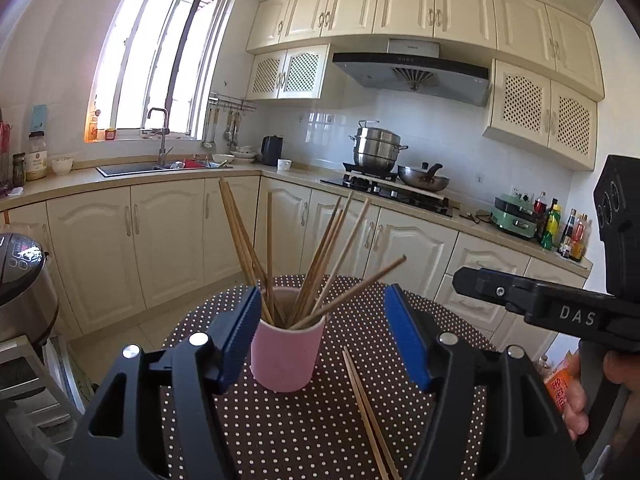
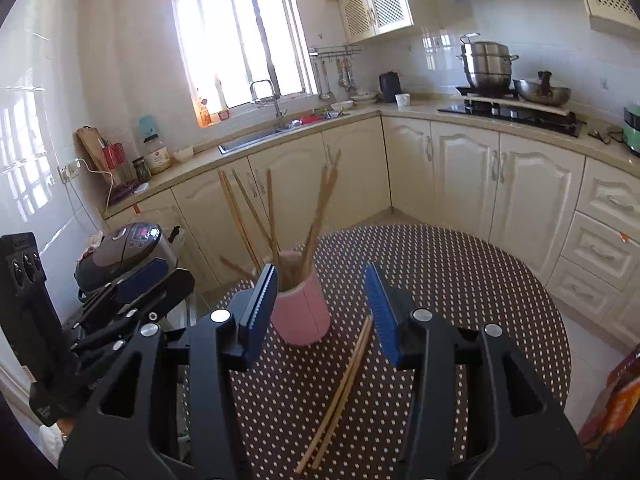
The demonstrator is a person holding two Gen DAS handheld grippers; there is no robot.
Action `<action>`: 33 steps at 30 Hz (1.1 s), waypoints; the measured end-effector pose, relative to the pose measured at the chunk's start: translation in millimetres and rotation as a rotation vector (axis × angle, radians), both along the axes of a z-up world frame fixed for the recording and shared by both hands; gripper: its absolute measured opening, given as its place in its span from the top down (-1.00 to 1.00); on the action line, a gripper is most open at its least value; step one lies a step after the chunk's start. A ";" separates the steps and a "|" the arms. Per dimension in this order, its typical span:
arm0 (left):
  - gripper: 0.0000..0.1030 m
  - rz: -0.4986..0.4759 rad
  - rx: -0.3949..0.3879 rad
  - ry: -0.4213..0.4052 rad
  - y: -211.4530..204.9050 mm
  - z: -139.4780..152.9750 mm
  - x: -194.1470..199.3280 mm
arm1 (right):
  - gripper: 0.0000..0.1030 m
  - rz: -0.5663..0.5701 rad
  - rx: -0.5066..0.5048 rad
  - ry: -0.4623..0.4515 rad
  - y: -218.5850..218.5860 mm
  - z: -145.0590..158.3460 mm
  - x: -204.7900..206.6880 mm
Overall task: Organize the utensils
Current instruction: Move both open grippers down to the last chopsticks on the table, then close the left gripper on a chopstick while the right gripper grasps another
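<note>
Right tongs (image 2: 322, 308) stand open and empty, nearer the loose chopsticks (image 2: 340, 392), which lie flat on the table (image 2: 480, 300) beside the pink cup (image 2: 302, 312), long axis running toward the camera; left tongs (image 1: 320, 336) likewise open

Pink cup (image 2: 301, 312) of chopsticks (image 2: 272, 216) beyond open right hand-held gripper (image 2: 320, 308), loose pair (image 2: 340, 396) on dotted table (image 2: 460, 300).

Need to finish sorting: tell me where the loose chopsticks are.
The loose chopsticks lie flat on the polka-dot tablecloth, just right of the pink cup in both wrist views, between the right tongs' open jaws.
</note>
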State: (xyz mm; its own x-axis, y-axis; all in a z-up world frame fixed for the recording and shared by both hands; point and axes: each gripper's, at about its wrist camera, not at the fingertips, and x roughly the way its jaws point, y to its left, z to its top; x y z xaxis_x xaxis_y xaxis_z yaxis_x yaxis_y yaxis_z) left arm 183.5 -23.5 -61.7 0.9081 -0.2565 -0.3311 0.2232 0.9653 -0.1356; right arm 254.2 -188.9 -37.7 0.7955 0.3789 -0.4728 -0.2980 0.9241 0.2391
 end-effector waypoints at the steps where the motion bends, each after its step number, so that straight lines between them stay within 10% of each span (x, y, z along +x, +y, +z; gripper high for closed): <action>1: -0.23 -0.003 0.012 0.011 -2.8 -4.0 -1.1 | 0.10 -0.004 0.000 0.012 -1.8 -6.0 -1.4; 19: -0.23 -0.111 0.262 0.431 -64.7 -115.6 40.4 | 0.08 -0.068 -0.011 0.260 -23.3 -118.0 12.0; 33: -0.23 -0.101 0.341 0.516 -89.4 -152.5 86.5 | 0.06 -0.057 0.041 0.315 -34.5 -153.4 27.8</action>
State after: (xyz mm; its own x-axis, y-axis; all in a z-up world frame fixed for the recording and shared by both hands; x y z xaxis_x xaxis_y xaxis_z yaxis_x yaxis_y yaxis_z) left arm 270.1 -112.9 -214.2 0.5863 -0.1353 -0.7987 0.3037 0.9508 0.0618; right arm 282.0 -223.4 -191.1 0.6328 0.3615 -0.6847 -0.1511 0.9250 0.3487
